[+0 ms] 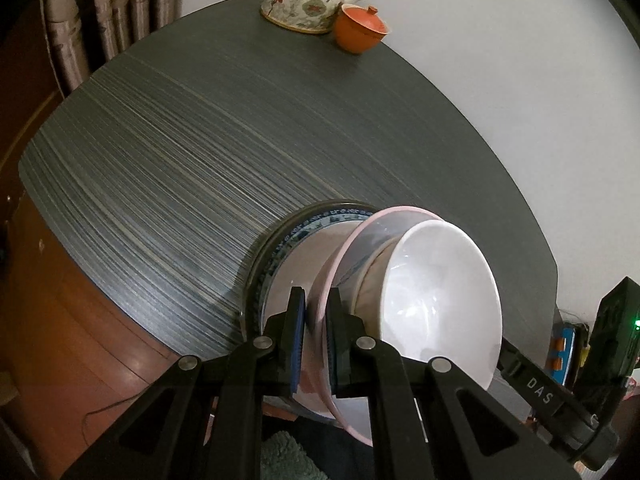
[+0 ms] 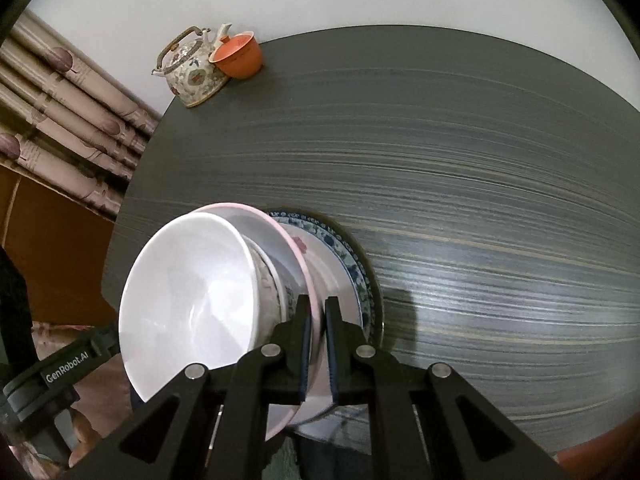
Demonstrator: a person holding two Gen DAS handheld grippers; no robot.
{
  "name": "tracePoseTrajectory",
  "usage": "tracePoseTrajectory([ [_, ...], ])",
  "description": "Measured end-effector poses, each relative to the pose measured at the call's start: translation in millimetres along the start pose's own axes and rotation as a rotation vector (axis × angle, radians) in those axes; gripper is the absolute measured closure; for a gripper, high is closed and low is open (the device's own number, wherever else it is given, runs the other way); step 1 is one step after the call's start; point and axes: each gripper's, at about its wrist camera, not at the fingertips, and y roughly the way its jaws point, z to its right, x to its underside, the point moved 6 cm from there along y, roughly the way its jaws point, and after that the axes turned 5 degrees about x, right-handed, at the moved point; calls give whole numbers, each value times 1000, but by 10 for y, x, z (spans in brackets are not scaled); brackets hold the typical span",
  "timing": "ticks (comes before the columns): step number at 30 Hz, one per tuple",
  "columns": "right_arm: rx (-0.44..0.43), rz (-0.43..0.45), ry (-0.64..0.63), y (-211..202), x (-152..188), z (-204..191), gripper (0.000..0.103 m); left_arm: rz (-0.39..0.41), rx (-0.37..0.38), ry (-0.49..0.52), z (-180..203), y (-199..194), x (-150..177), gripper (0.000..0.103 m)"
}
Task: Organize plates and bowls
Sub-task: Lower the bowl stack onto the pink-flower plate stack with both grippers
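- Left wrist view takes in most of the dark streaked table (image 1: 224, 152), with a wall behind it and curtains (image 1: 116, 12) at one side; a floral teapot (image 1: 308, 0) and an orange lidded cup (image 1: 360, 28) stand touching each other at the far edge, well apart from the work.
- At the near edge sits the stack: a dark-rimmed plate (image 1: 256, 264) at the bottom, a blue-patterned plate (image 1: 304, 232) on it, then the pink-rimmed plate (image 1: 384, 216), which carries a white bowl (image 1: 436, 292) nested on a lower bowl (image 1: 376, 272). Part of the stack appears to overhang the table edge.
- The step in hand looks like carrying or setting down the pink-rimmed plate (image 2: 288, 248) with its bowls, the two tools sharing the load from opposite sides.
- To do it well, both sides should rise or sink together and keep the plate level, since the white bowl (image 2: 192, 296) rides loose on top and could slide; the grip should stay on the rim, clear of the blue-patterned plate (image 2: 344, 264) below.
- The left gripper (image 1: 316, 336) is nearly closed, its blue-padded jaws clamped across the pink rim, one above and one beneath.
- The right gripper (image 2: 318, 344) stands the same way, narrowly parted and pinching that rim at the other side, beside the lower bowl (image 2: 276, 284).
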Motion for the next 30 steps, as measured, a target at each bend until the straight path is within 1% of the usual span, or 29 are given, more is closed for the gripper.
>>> tracePoseTrajectory([
  [4,3,18,-5,13,-36,-1,95,0,4,-4,-22,34,-30,97],
  [10,-1,21,-9,31,-40,-2,95,5,5,-10,-48,56,-65,97],
  [12,-4,17,-13,23,-25,-7,93,0,7,-16,-47,59,-49,97],
  [18,-17,-14,9,9,12,32,92,-10,21,-28,-74,57,-44,96],
  [21,-25,-40,16,27,39,36,91,-9,21,-33,-98,53,-60,93],
  [24,-24,-51,21,28,47,39,91,0,14,-40,-126,33,-73,87],
  [26,-23,-51,17,8,53,35,91,3,13,-40,-126,19,-73,84],
  [29,-18,-45,22,-33,29,42,87,14,13,-40,-130,-31,-72,80],
  [30,-18,-40,23,-56,19,46,83,16,15,-40,-128,-49,-73,79],
])
